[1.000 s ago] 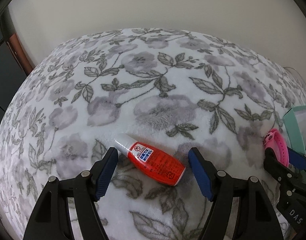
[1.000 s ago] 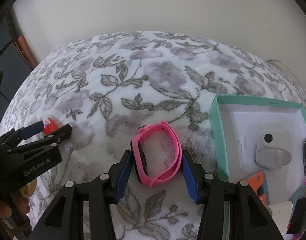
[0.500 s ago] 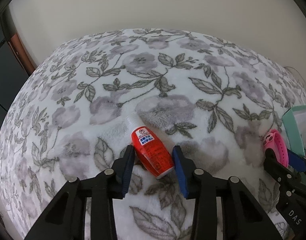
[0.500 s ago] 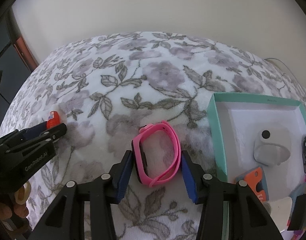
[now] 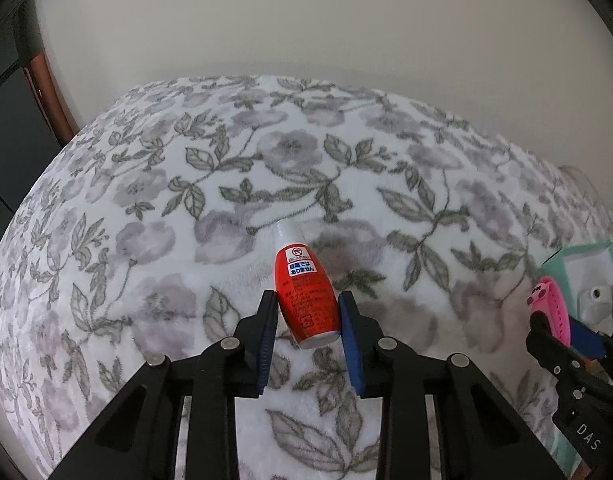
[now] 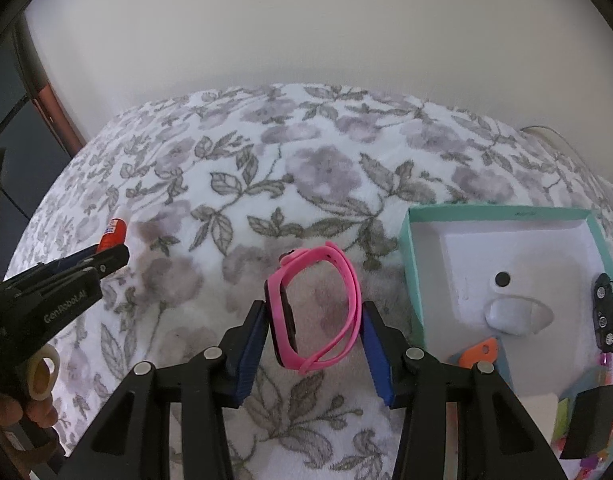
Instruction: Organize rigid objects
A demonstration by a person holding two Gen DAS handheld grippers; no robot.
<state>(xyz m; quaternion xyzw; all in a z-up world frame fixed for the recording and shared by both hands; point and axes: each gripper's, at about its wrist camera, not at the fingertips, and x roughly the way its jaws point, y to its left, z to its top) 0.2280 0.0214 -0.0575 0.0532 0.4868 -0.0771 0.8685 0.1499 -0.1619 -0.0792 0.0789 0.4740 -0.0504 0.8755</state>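
Note:
A red bottle with a white cap points away from me on the floral blanket. My left gripper is closing, and its blue pads press the bottle's lower body on both sides. A pink wristwatch stands on edge between the pads of my right gripper, which touch both of its sides. In the right wrist view the left gripper shows at the left with the bottle sticking out beyond it. In the left wrist view the right gripper and watch sit at the right edge.
An open teal box lies right of the watch, holding a grey-white device, a black toy car and an orange piece. A hand holds the left tool. A pale wall rises behind the blanket.
The left jaws have closed in from wide apart onto the red bottle, which turned from lying crosswise to pointing away. The right gripper and watch have stayed put.

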